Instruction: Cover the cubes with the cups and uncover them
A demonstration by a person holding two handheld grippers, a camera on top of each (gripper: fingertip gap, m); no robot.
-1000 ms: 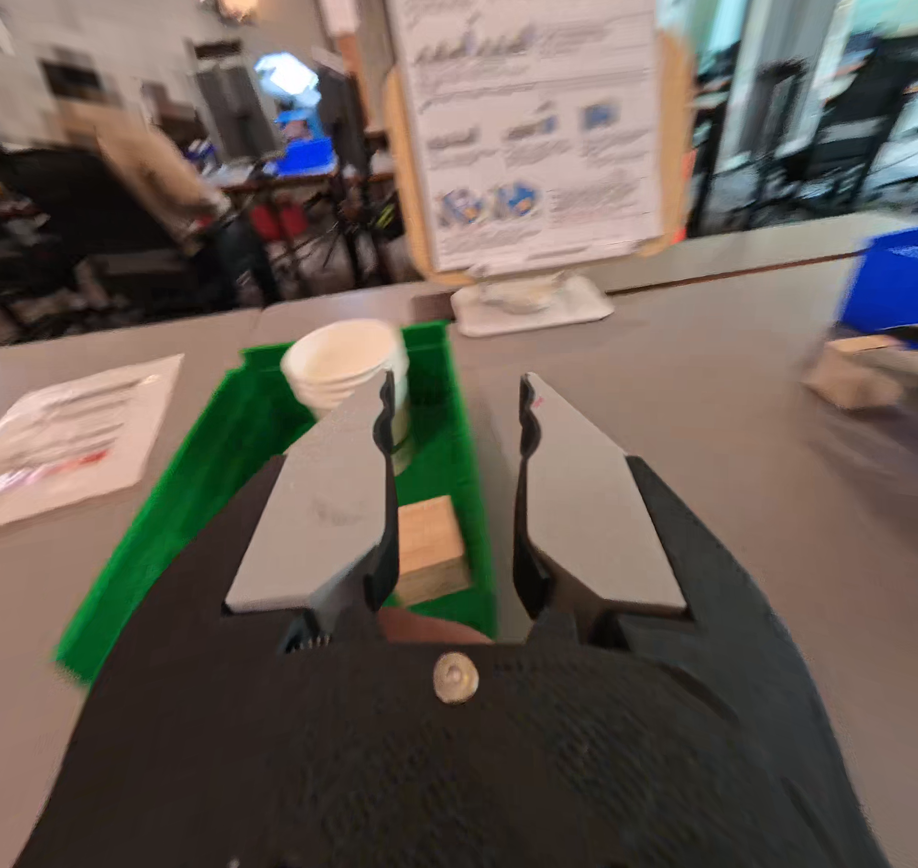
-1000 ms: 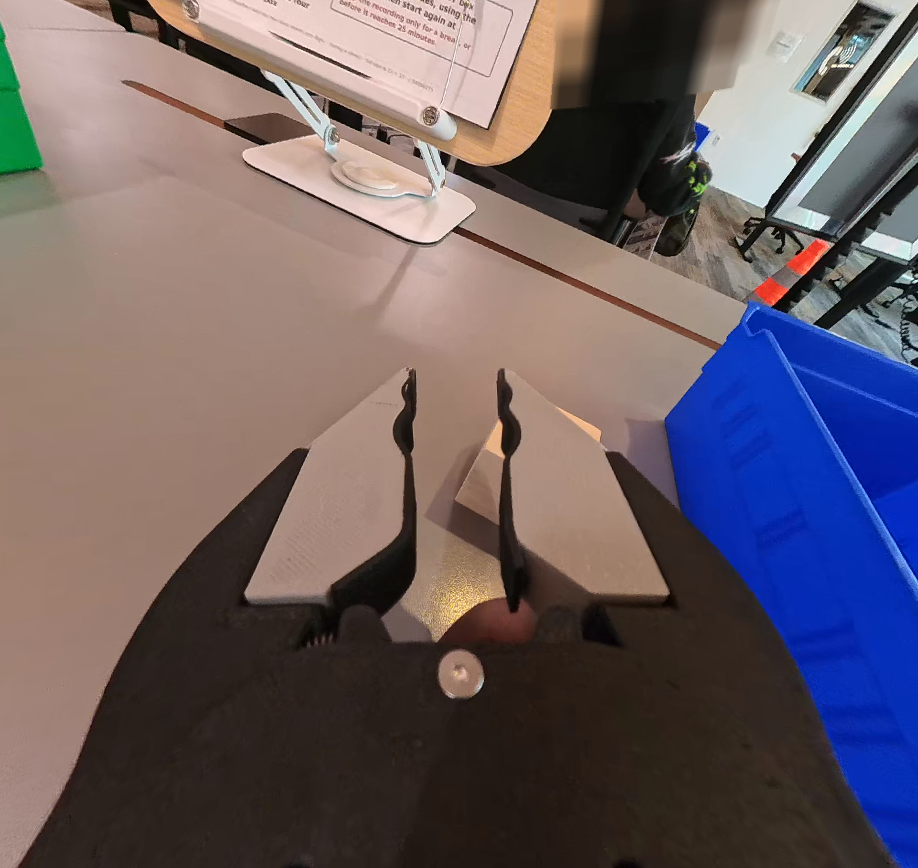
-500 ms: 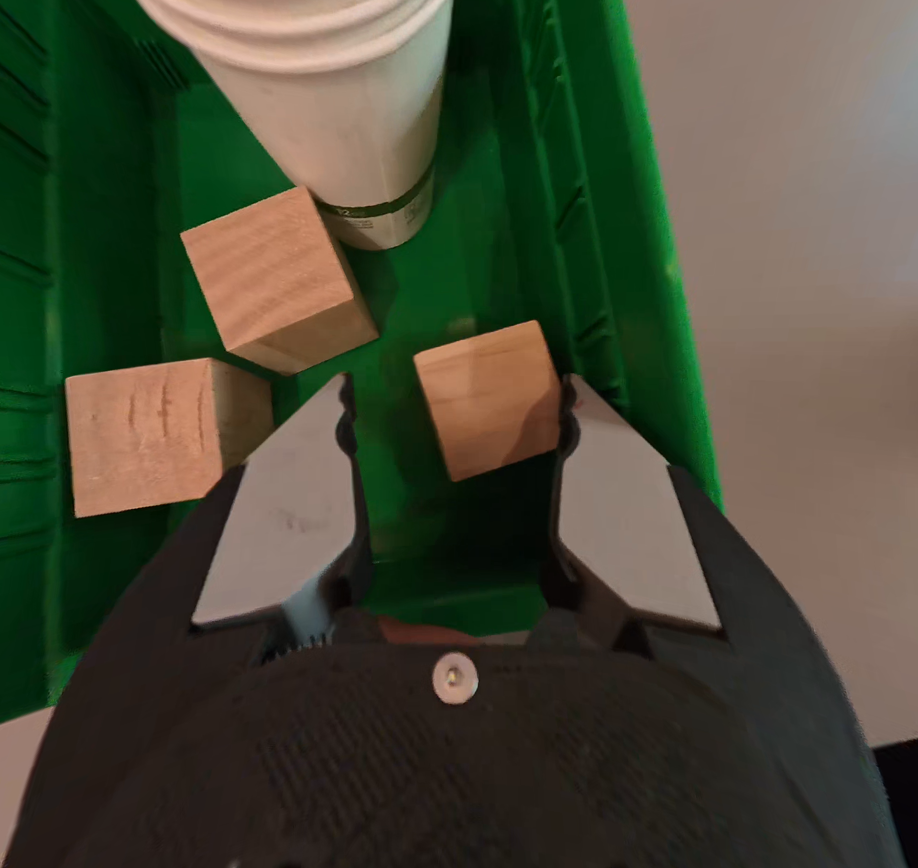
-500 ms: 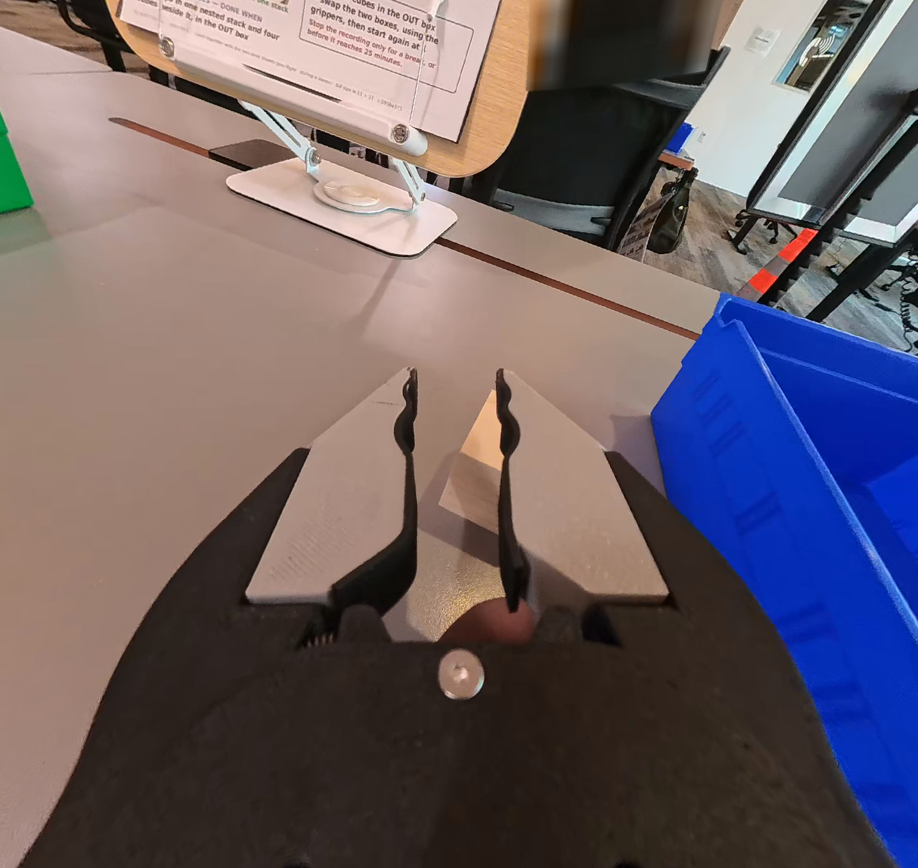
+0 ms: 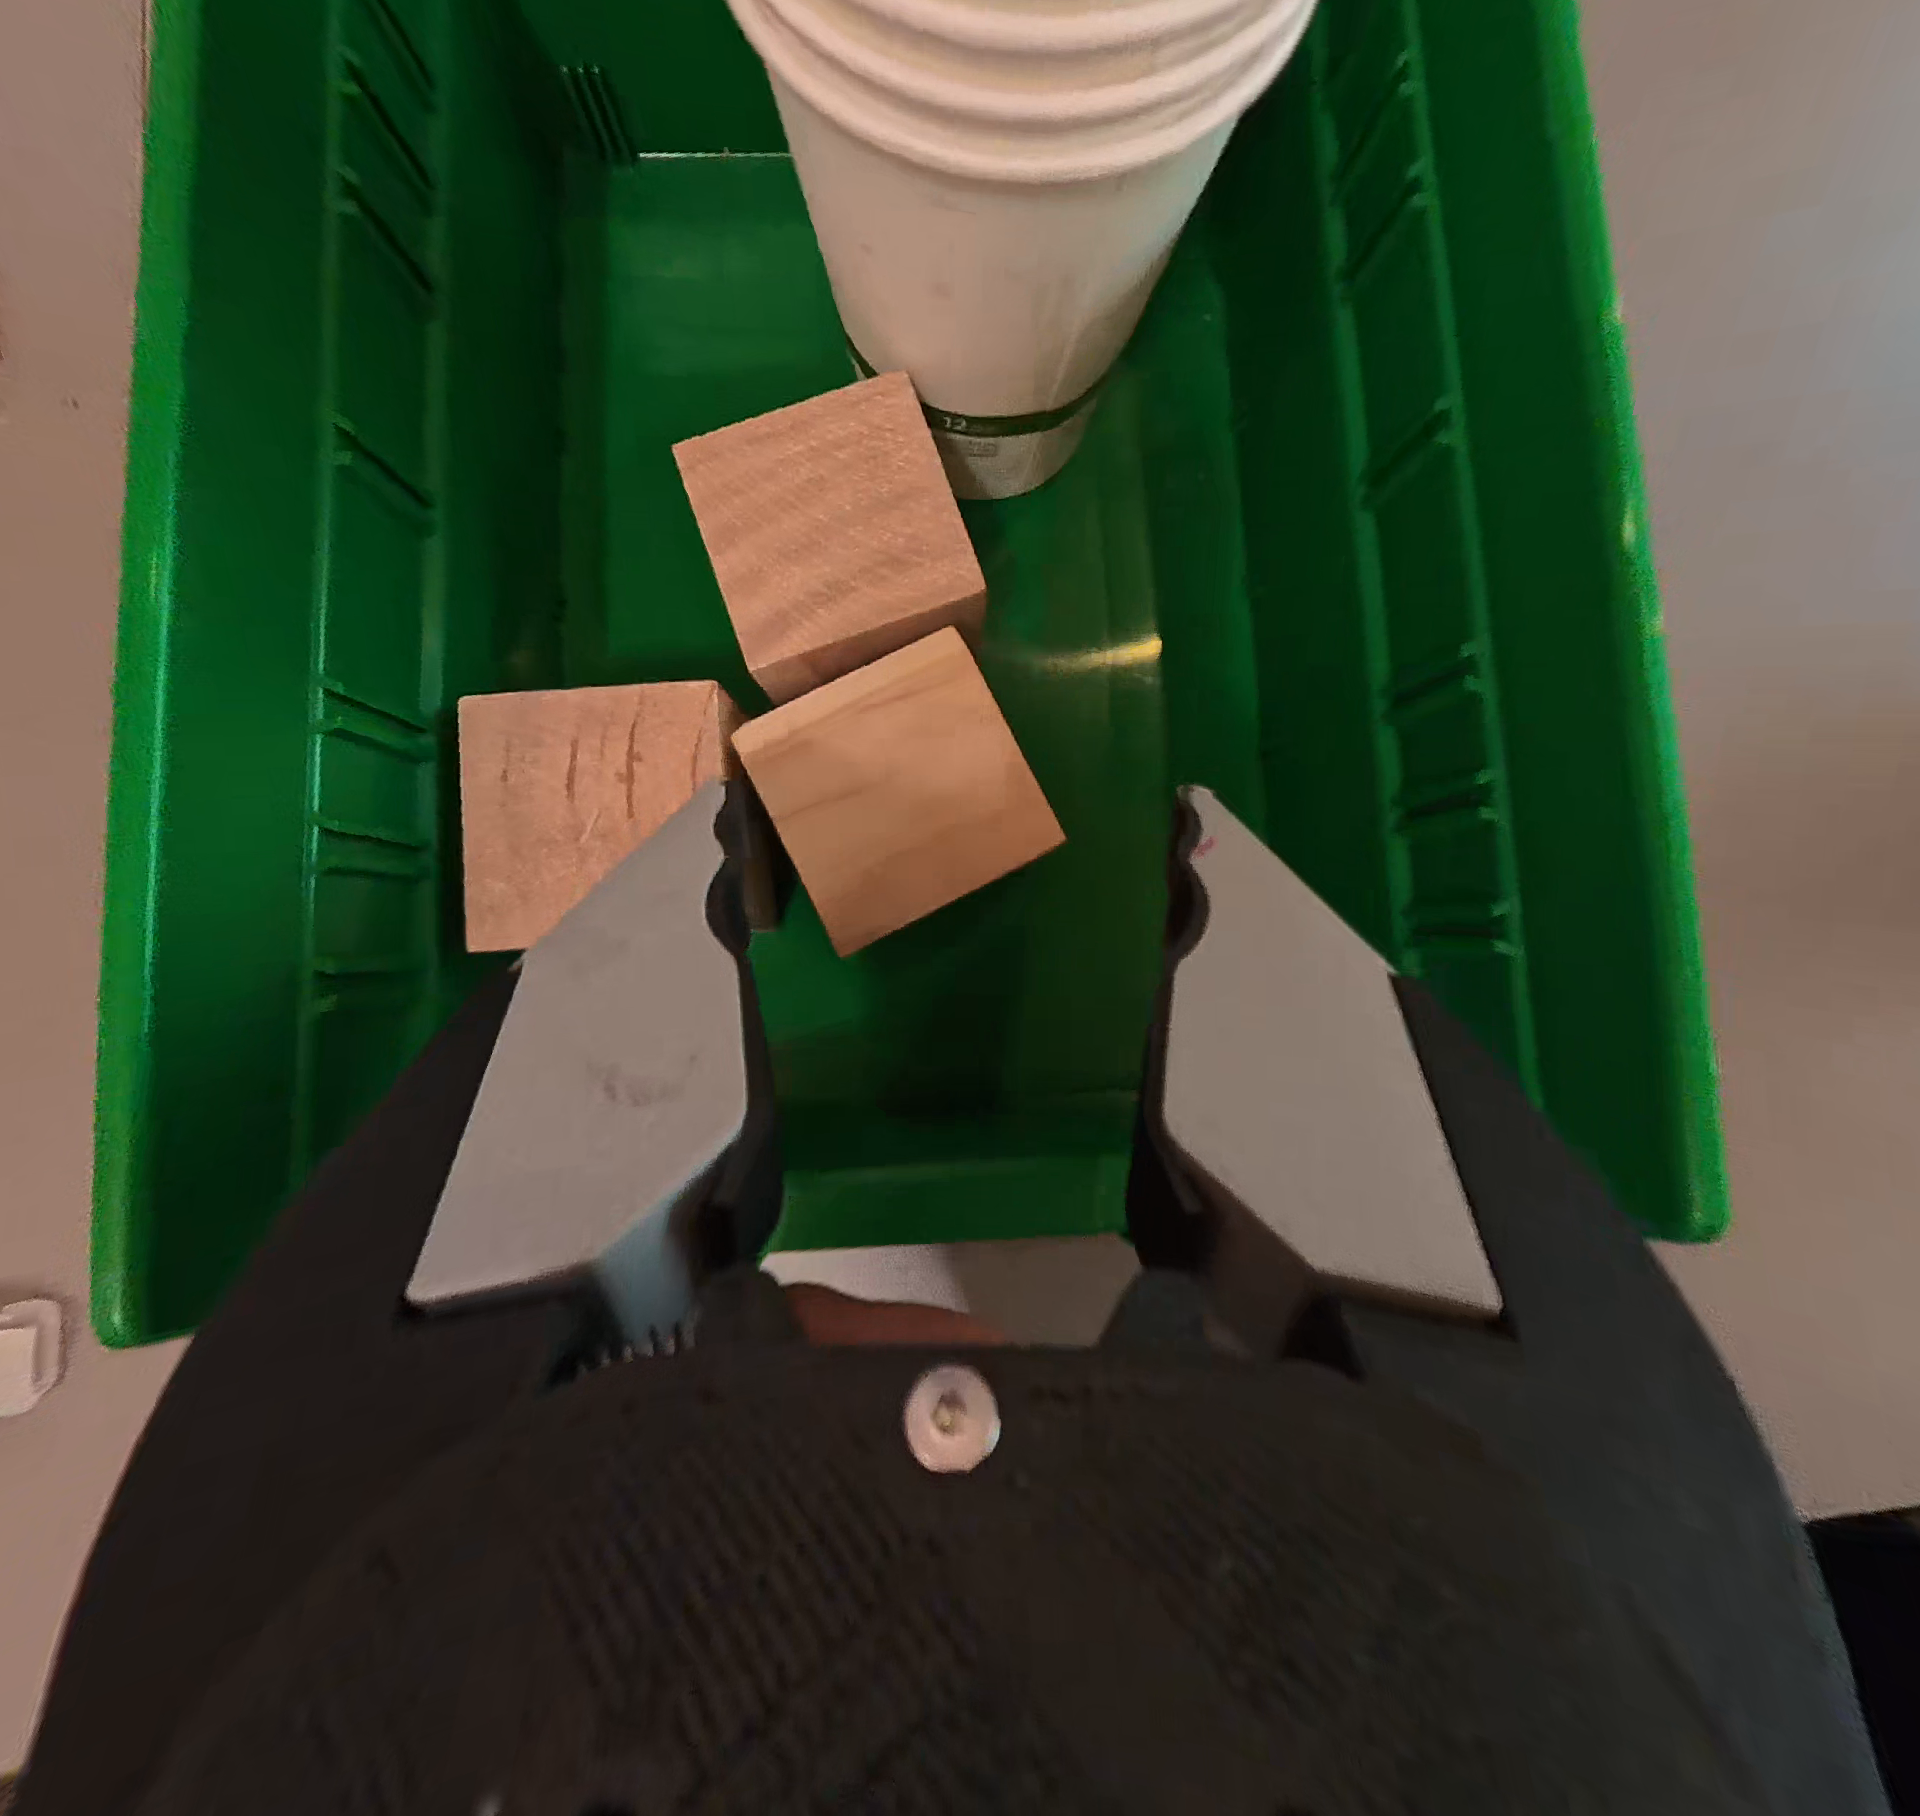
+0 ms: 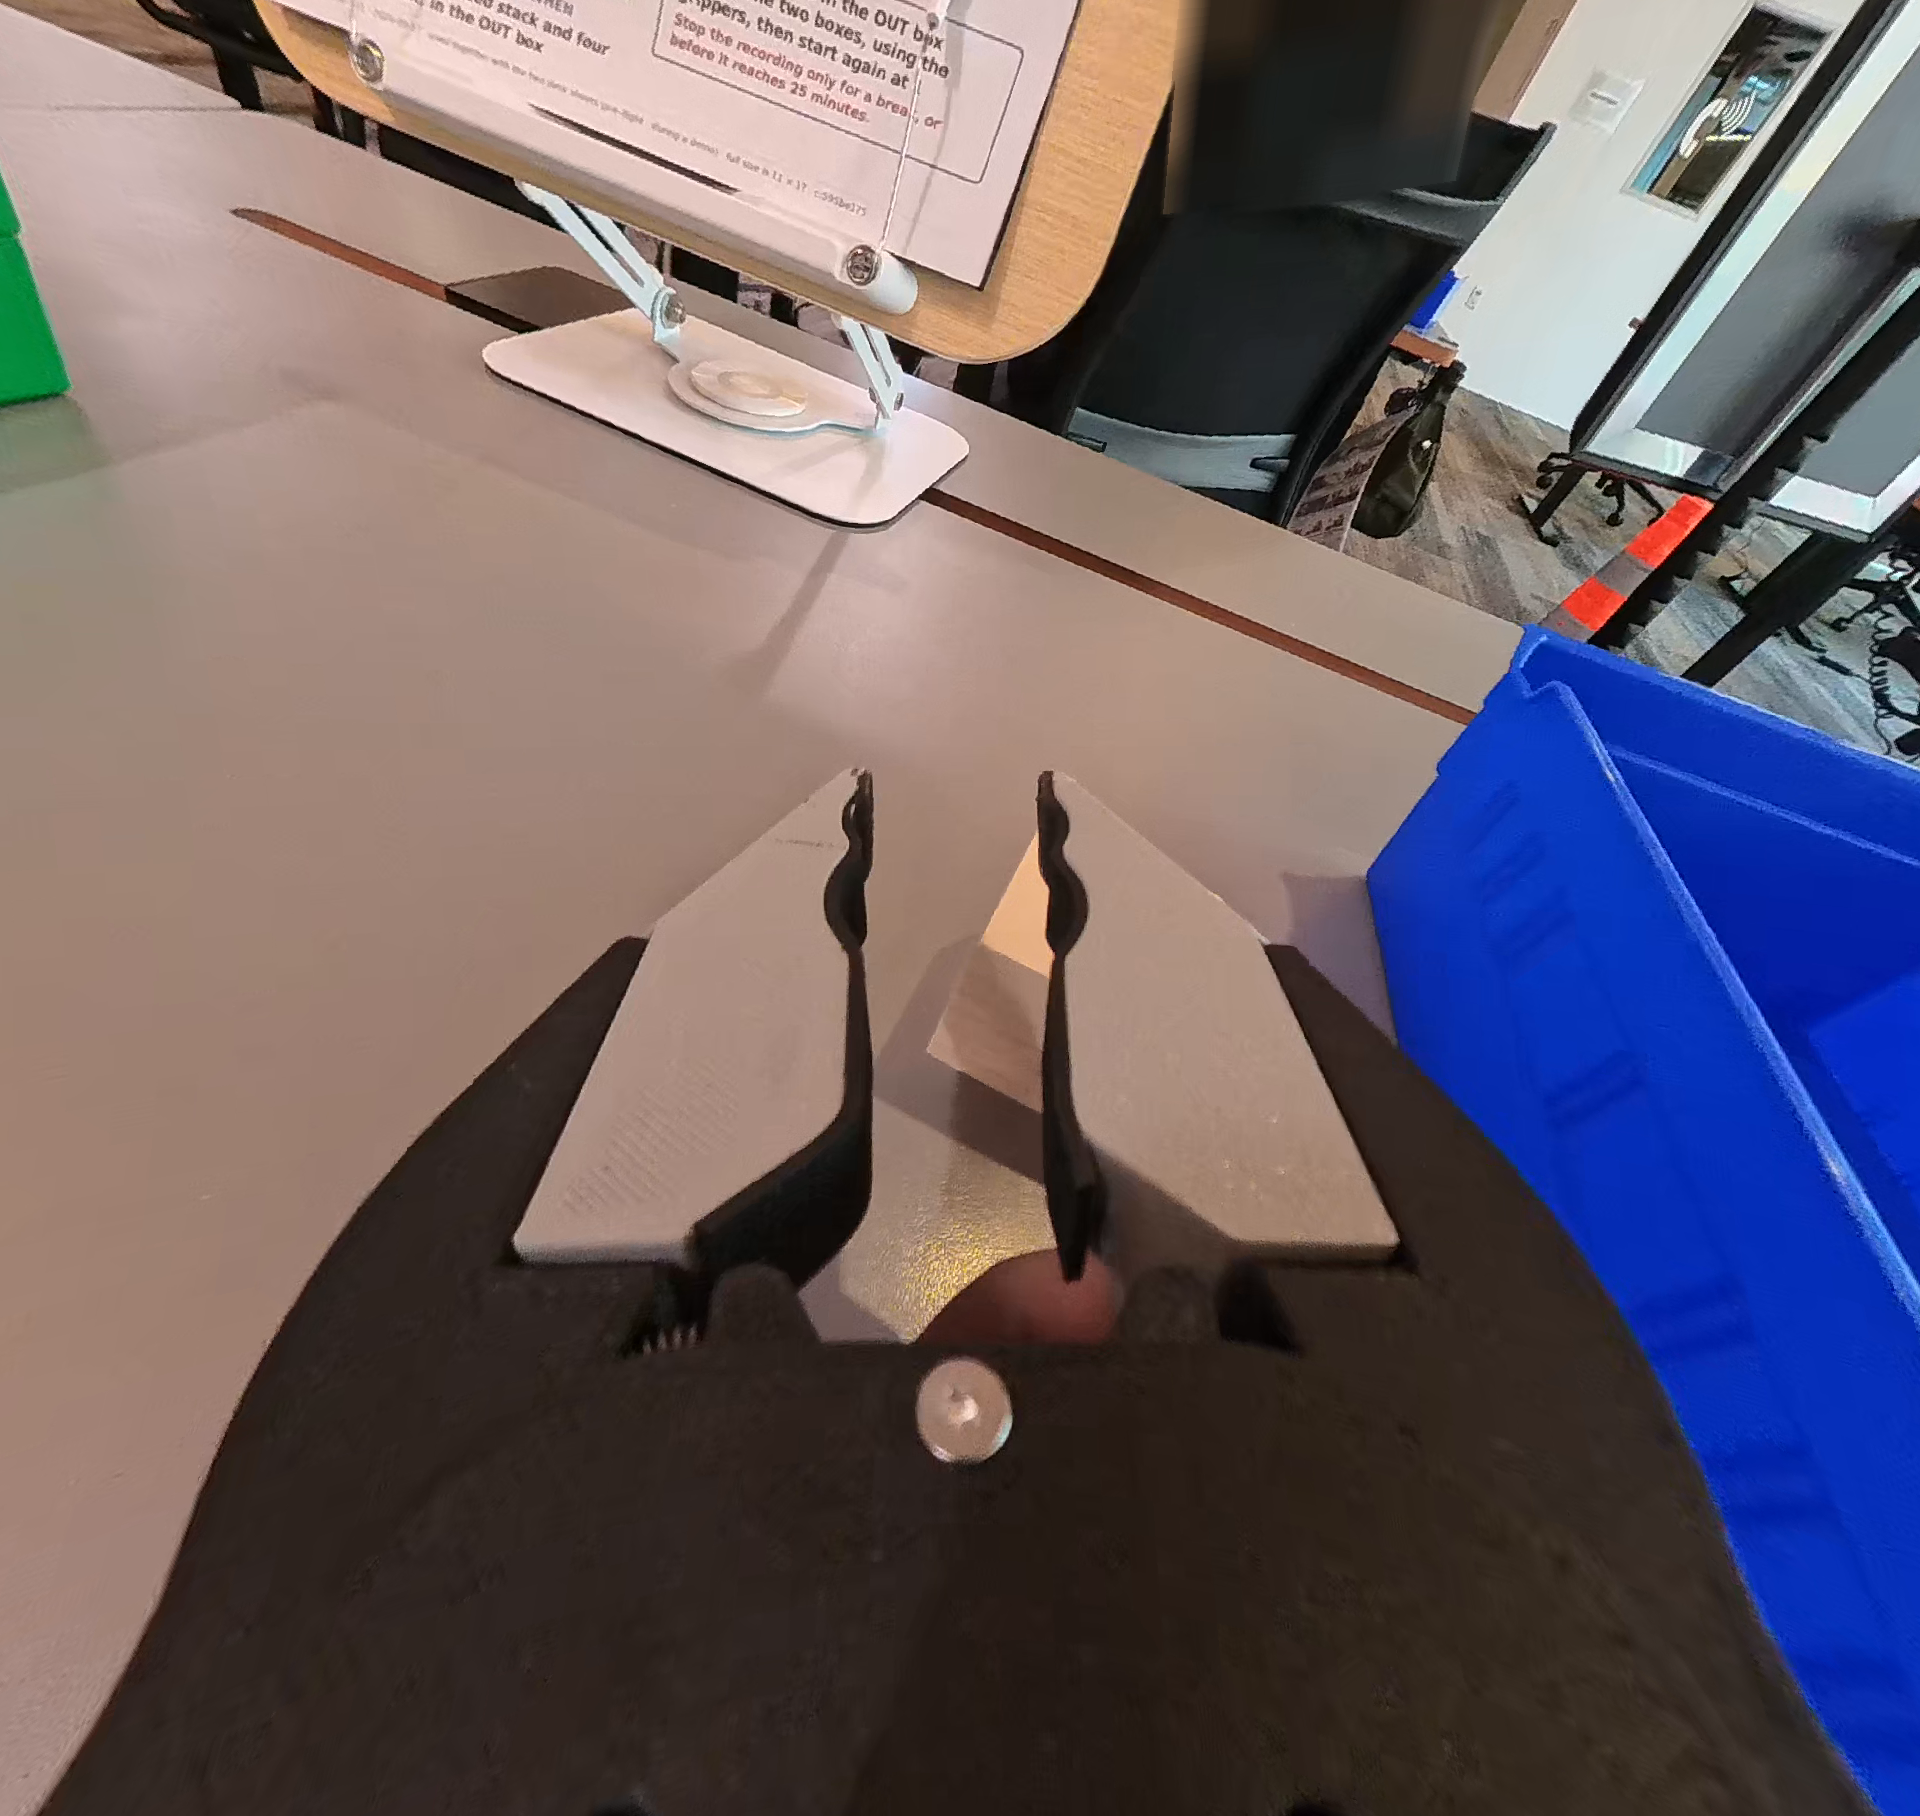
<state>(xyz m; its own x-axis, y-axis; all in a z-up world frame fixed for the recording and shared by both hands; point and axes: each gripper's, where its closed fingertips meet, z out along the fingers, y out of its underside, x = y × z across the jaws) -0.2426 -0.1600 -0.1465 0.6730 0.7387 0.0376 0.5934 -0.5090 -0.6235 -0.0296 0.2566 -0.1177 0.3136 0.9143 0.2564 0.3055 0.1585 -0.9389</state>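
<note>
Careful: your left gripper [image 5: 956, 831] is wide open, holding nothing, over three blocks [image 5: 894, 790] bunched together in the green bin [image 5: 260, 623] beside the cups [image 5: 997, 208]. Closing could pinch two. Your right gripper [image 6: 951, 810] holds nothing either.

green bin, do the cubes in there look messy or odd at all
Slightly. Three wooden cubes huddle at mismatched angles in the green bin, corners touching, the farthest against the cup stack. Nothing is damaged or tipped.

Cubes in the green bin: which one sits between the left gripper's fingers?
The paler, rotated cube, rightmost of three, with nothing gripping it; the streaked cube lies left, another beside the cups.
</note>
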